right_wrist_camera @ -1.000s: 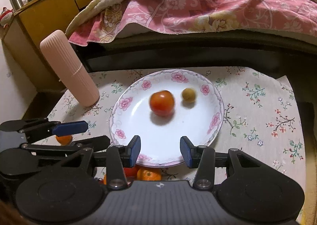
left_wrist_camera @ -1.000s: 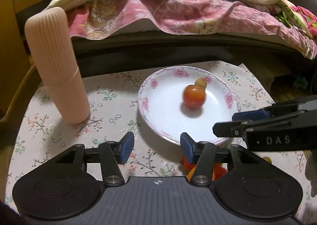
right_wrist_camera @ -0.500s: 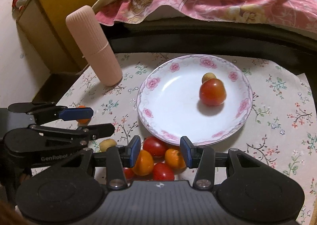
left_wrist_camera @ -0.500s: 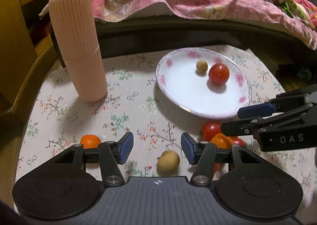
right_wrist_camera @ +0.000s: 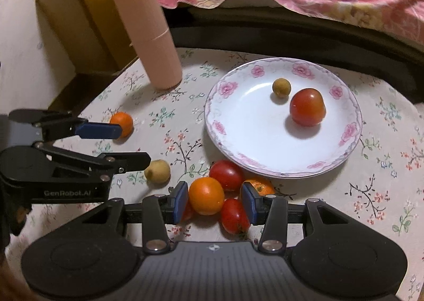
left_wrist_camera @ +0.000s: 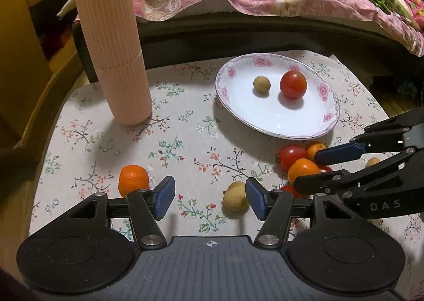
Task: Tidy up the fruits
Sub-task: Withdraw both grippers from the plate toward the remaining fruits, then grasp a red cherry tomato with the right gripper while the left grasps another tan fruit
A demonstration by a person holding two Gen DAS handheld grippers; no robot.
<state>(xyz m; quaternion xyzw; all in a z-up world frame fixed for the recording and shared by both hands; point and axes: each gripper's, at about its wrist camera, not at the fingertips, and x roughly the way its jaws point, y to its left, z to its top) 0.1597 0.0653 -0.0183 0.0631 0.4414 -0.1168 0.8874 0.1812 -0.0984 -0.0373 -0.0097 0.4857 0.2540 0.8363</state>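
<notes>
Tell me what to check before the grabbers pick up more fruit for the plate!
1. Room on the plate: ok. Only a red tomato and a small tan fruit lie in it.
2. Left gripper empty: ok. It is opening, with nothing between the fingers; the yellow-brown fruit lies just inside its right finger.
3. Right gripper lined up: ok. It is open over the pile, with the orange fruit between its fingers.
4. Right gripper gripping the orange fruit: cannot tell.
5. Neighbours clear of the grab: not ok. A red tomato and others crowd against it.
6. Pink tube out of the way: ok. It stands apart at the far left.
</notes>
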